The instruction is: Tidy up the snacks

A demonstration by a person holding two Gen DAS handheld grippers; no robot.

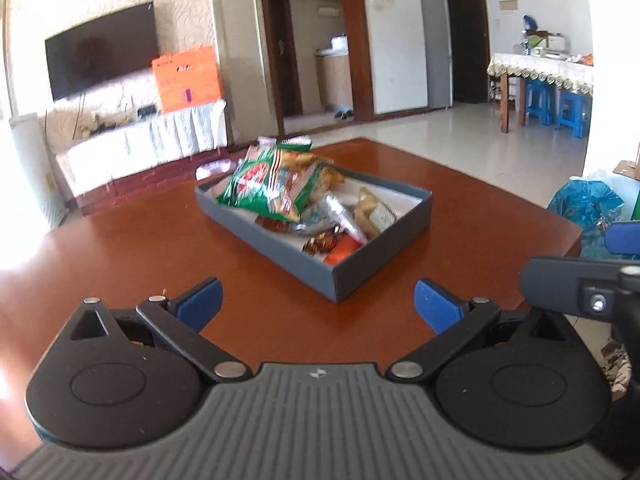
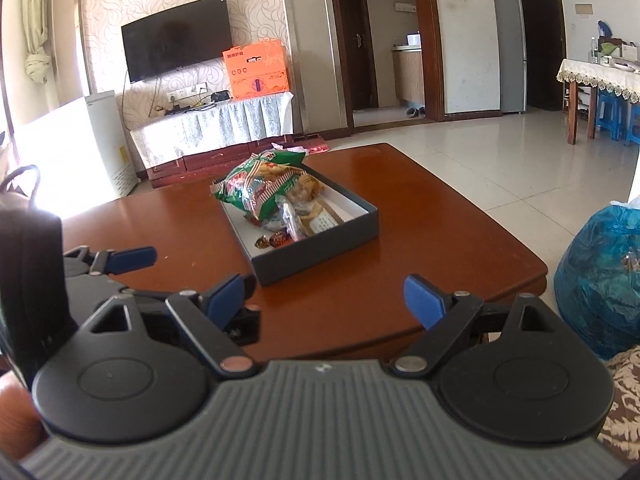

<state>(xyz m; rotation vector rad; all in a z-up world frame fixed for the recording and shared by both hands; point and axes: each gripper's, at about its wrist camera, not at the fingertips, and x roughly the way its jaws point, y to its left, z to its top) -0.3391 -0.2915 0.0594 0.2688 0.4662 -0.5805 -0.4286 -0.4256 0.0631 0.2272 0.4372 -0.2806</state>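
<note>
Left claw (image 1: pixel 318 304) is hanging released, blue fingers (image 1: pixel 200 302) spread wide and gripping nothing, on the near side of the grey box (image 1: pixel 336 276). Right claw (image 2: pixel 326 300) is likewise hanging released and unloaded, short of the box. The box is sitting mid-desk (image 1: pixel 120 248), uncovered. A green snack bag (image 1: pixel 264 188) is lying heaped at the box's far end; small wrapped candies (image 2: pixel 276 239) and packets are lying toward its near corner. A blue plastic bag (image 2: pixel 600 264) is sitting right of the box, off the desk.

No print is legible (orange carton (image 2: pixel 256 70) lettering too blurred).
</note>
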